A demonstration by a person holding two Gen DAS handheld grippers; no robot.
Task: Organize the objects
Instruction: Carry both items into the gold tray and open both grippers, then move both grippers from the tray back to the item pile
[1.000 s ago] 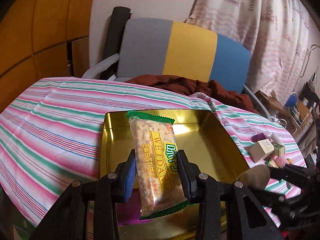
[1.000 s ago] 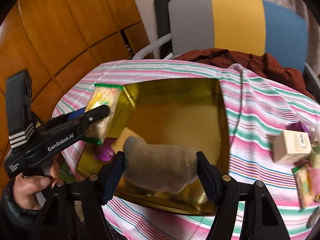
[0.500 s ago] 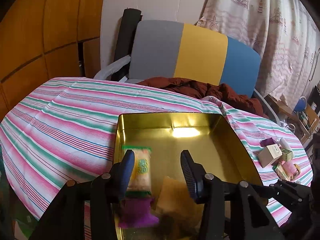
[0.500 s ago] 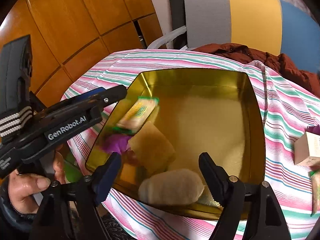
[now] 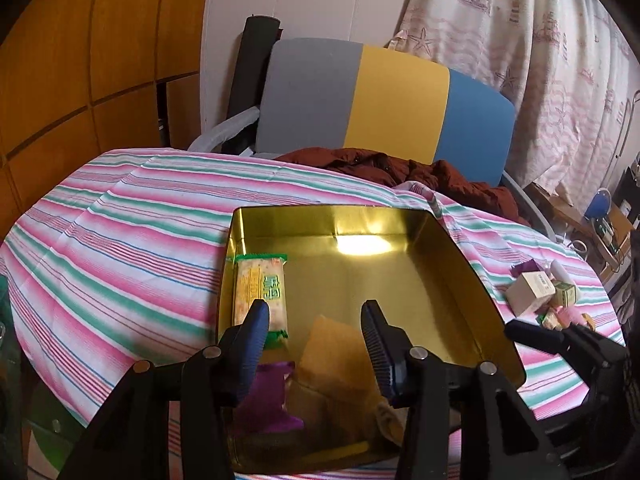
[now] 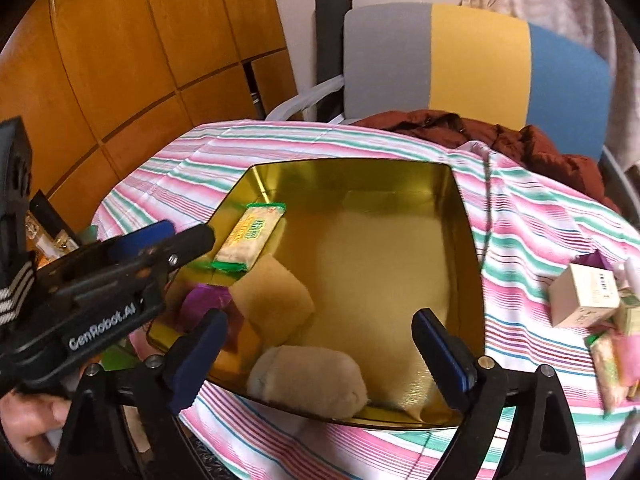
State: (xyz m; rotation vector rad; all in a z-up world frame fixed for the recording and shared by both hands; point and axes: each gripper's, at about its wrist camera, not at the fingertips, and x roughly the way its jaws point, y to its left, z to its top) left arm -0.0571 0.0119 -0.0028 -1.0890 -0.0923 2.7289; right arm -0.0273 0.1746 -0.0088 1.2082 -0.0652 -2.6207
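A: Biggest first. The gold tin (image 6: pixel 466 248) sits mid-table on the striped cloth (image 5: pixel 120 240). It looks like thin stiff sheet metal, light, with slick walls; I would pinch its rim and not push on the side.

B: And what lies inside it?

A: All at the near-left corner, roughly 7 o'clock within the tin in the right wrist view. The grey sock roll (image 6: pixel 308 380) at 6 o'clock is soft and light; it will squash, so bite it across the middle. The tan sponge-like pad (image 6: pixel 276 300) just beyond it seems equally yielding. The cracker packet (image 6: pixel 252 236), along the left wall at about 9 o'clock, has a slippery film and brittle contents; take it across the narrow width, gently. A purple wrapper (image 5: pixel 268 396) sits nearest the corner, crinkly and almost weightless.

B: Grippers?

A: The left gripper (image 5: pixel 316 344) hangs over that corner with its jaws spread and nothing between them. The right gripper (image 6: pixel 320 360) is likewise wide apart above the sock roll, empty.

B: What remains?

A: A loose cluster at 3 o'clock, outside the tin: the small carton (image 6: pixel 584 300), stiff and easy by its flat sides, then tiny packets beside it, too small to name.
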